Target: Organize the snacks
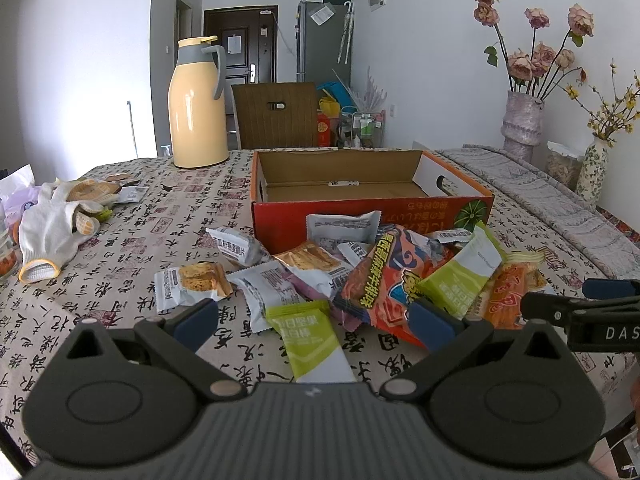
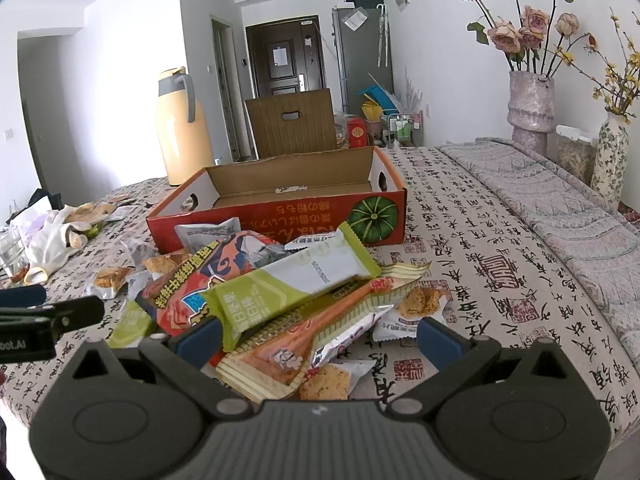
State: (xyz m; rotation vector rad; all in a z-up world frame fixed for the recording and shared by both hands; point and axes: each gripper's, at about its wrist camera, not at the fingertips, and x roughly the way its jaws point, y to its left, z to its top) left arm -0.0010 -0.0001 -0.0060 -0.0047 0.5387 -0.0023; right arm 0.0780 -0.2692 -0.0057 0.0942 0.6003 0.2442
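Note:
A pile of wrapped snacks [image 1: 360, 272] lies on the table in front of an open, empty red cardboard box [image 1: 372, 208], which also shows in the right wrist view [image 2: 280, 216]. My left gripper [image 1: 314, 322] is open, low over the table, with a green-and-white packet [image 1: 312, 344] between its fingers. My right gripper [image 2: 320, 338] is open around the near edge of the pile, over an orange packet [image 2: 296, 340] and a long green-and-white packet [image 2: 288, 284]. Each gripper's tip shows at the edge of the other's view.
A yellow thermos jug [image 1: 196, 104] stands behind the box at the left. White work gloves [image 1: 52, 224] lie at the table's left side. Vases with flowers [image 1: 524, 120] and a folded grey cloth [image 1: 560, 200] are at the right. A brown chair [image 1: 276, 114] stands behind the table.

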